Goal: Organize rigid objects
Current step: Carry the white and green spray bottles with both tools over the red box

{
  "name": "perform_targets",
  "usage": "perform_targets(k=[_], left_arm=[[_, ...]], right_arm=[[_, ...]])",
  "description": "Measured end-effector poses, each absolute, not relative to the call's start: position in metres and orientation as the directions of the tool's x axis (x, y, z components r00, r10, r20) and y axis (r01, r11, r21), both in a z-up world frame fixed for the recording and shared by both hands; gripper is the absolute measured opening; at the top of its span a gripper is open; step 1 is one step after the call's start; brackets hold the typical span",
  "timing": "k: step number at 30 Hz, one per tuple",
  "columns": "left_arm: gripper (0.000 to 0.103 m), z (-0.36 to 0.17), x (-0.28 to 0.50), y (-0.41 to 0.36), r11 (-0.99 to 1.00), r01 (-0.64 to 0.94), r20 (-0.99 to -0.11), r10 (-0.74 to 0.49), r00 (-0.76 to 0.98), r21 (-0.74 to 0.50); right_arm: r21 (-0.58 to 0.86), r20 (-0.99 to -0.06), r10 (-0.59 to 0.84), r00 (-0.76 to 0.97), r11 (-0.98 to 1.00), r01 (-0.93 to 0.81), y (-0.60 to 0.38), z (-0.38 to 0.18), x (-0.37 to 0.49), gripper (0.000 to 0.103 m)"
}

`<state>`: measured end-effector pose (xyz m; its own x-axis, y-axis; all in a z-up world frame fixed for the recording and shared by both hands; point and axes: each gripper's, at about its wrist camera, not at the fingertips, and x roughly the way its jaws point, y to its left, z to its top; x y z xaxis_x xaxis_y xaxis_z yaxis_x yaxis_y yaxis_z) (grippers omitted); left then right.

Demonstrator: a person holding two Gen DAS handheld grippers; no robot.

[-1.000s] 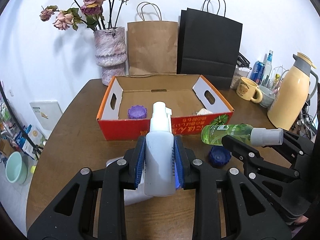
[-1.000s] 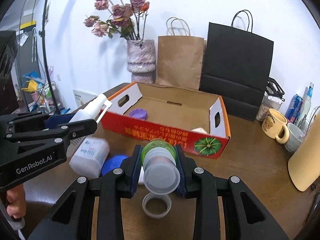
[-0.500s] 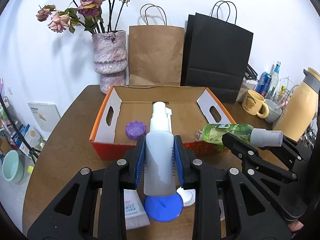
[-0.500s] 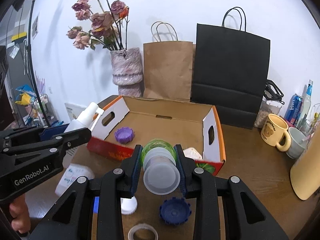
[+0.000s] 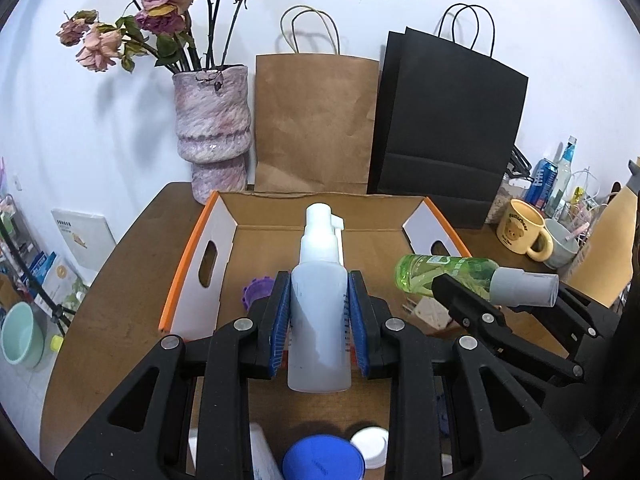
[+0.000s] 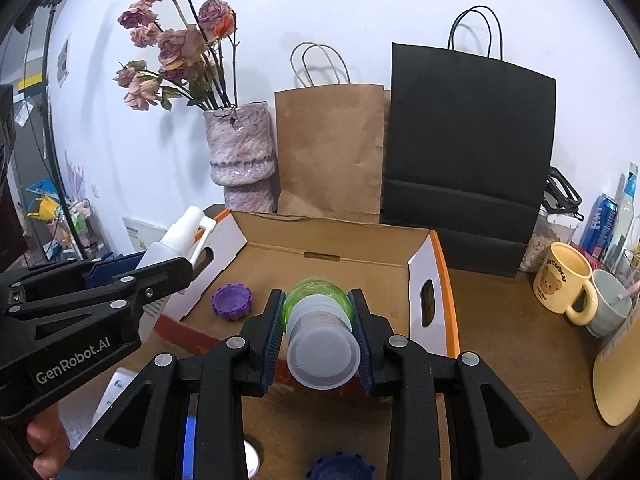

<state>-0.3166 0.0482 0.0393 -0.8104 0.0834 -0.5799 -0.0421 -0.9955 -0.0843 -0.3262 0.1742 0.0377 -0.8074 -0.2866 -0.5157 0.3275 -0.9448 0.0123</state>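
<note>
Both bottles nearer cardboard box (image 6: 444, 280); purple cap (image 6: 231, 303) inside.

White wall (image 5: 80, 128) behind a brown wooden table (image 5: 120, 288), evenly lit, soft shadows on the wall. Ahead of the fingers, at the table's back edge: pink vase (image 5: 212, 128) with dried roses (image 5: 160, 8), brown paper bag (image 5: 316, 120), black paper bag (image 5: 448, 128). Right of the fingers: yellow mug (image 6: 564, 278), grey cup (image 6: 608, 300), can (image 6: 602, 216). Left of the fingers, past the table edge: floor clutter, mint bowl (image 5: 20, 336), black stand (image 6: 52, 120).
</note>
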Motion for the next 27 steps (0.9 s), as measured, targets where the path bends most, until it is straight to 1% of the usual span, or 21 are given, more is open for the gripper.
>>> perform_targets(k=[20,27], left_arm=[[0.024,0.026,-0.385,0.042,-0.998,0.007,-0.598,0.029,-0.801,-0.058],[0.024,0.022,-0.402,0.036,-0.999,0.021,-0.610,0.014,-0.792,-0.049]], right_arm=[[-0.009,-0.539,-0.257,-0.802,-0.951,0.310,0.172,0.030,-0.393,0.035],[-0.024,-0.565,-0.246,-0.788,-0.949,0.314,0.170,0.021,-0.406,0.035]])
